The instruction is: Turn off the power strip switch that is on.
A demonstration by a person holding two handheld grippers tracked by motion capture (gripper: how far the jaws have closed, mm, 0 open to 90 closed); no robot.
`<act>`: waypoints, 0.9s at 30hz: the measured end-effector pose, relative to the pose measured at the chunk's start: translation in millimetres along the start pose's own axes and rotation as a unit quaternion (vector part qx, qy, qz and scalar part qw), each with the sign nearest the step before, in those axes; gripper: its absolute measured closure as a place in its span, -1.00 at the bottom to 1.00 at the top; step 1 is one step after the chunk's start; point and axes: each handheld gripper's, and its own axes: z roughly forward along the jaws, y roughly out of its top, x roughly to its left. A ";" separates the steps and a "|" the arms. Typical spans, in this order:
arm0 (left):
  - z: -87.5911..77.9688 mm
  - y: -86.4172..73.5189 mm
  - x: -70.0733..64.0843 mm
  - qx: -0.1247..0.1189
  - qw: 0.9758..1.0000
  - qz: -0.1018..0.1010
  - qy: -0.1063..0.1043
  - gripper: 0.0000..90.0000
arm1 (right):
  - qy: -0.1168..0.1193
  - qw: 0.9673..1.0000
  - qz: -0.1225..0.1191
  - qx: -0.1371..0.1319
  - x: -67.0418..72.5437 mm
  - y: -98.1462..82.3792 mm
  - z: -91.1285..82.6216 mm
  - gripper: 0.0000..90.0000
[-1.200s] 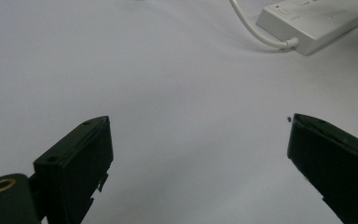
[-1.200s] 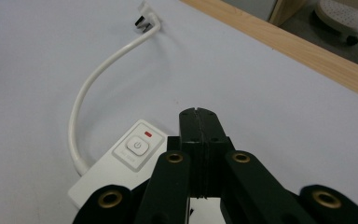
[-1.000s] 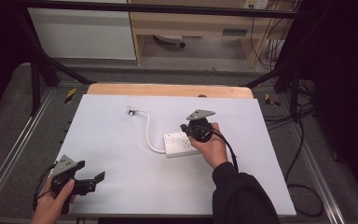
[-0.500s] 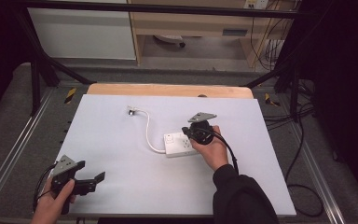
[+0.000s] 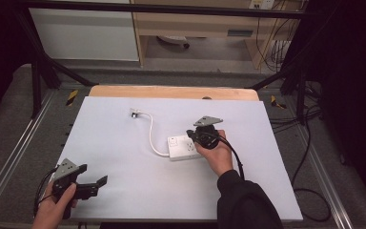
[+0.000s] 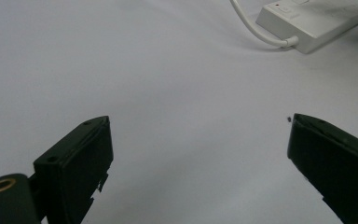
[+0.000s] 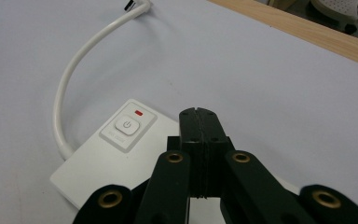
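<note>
My right tongs (image 5: 194, 136) were clenched, jaws pressed flat together with nothing between them, and they sat over the power strip (image 5: 183, 148), above its end away from the switch. In the right gripper view their closed tips (image 7: 199, 122) stood just beside the strip's (image 7: 107, 161) round switch (image 7: 127, 125), with a small red light (image 7: 138, 112) showing beyond the switch. I could not tell whether the tips touched the strip's top.

The strip lay flat near the middle of the white worktop (image 5: 124, 143). Its white cord (image 5: 151, 133) curved away from one end toward the far side and ended in a plug (image 5: 134, 113) lying on the worktop.

My left tongs (image 5: 95, 183) were released, jaws wide apart and holding nothing, low over the near left corner of the worktop, well apart from the strip. In the left gripper view the two jaws framed bare worktop (image 6: 177, 93), with the strip (image 6: 314, 21) and a loop of its cord (image 6: 256, 28) far ahead.
</note>
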 end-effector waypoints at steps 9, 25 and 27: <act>0.2 0.0 0.1 0.001 1.000 0.000 0.001 -0.85 | -0.005 1.000 0.012 0.000 -2.3 -8.3 3.0 1.00; 0.1 -0.1 0.2 0.002 1.000 0.000 0.001 -0.85 | -0.014 1.000 0.022 0.012 -7.1 -12.6 14.8 1.00; 0.2 -0.1 0.3 0.002 1.000 0.000 0.001 -0.85 | -0.015 1.000 0.022 0.014 -7.6 -13.2 15.4 1.00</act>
